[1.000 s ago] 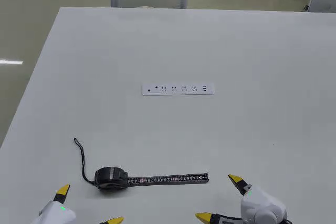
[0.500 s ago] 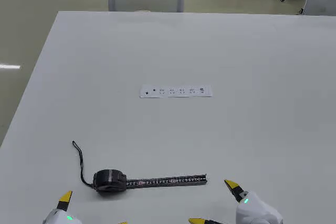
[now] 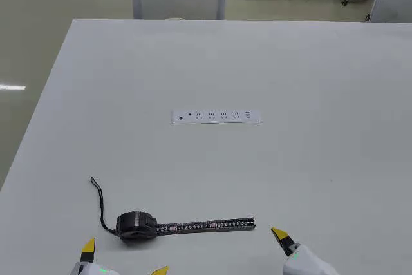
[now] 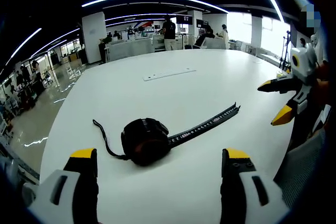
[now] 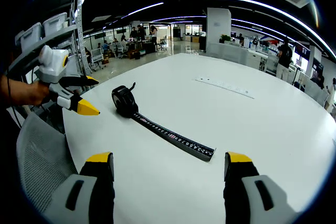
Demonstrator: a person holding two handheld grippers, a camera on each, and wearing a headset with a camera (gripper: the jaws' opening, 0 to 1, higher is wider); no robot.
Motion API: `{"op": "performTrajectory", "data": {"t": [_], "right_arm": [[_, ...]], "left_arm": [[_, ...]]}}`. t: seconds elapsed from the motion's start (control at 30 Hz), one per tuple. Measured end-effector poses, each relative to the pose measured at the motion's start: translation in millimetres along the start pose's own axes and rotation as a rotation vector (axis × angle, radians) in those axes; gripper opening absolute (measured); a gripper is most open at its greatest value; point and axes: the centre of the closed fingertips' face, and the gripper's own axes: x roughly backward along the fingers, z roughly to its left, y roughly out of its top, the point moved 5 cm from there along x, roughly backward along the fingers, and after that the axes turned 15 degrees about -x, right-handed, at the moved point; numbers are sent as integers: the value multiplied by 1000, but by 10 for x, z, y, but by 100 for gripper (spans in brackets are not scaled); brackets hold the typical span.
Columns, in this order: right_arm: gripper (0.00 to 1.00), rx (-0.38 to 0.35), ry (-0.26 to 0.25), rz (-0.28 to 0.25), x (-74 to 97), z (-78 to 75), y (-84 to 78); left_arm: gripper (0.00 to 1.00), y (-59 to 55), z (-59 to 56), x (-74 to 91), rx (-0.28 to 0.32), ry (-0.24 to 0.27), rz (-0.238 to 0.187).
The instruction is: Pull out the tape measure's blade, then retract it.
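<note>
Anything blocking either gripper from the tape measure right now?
Nothing visible. Bare table lies between the open left gripper and the case; the cord trails off to the side. The open right gripper faces the blade end, with bare table between too.

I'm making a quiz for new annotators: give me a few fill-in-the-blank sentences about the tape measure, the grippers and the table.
1. The tape measure has its blade pulled ____ of the case, flat on the table.
2. The left gripper and the right gripper both have jaws ____ and hold nothing.
3. The case is ____ in colour, with a strap trailing from it.
4. Farther up the table lies a white strip of ____ sockets.
Missing words: out, open, black, power.
</note>
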Motion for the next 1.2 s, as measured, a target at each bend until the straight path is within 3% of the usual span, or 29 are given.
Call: {"op": "performTrajectory", "data": {"t": [0.17,0.4,0.9,1.2], "right_arm": [[87,-8,-10,-6,7,-6,-7],[86,-21,-20,-3,6,-28,-14],[80,-22,-3,20,-126,-137,-100],[72,20,41,17,-220,-287,-112]], "left_arm": [[96,-23,-30,-65,47,22,14],[94,-46,10,-177,86,130,11],[89,-50,49,-398,114,230,9],[84,-113,59,-522,160,244,35]]}}
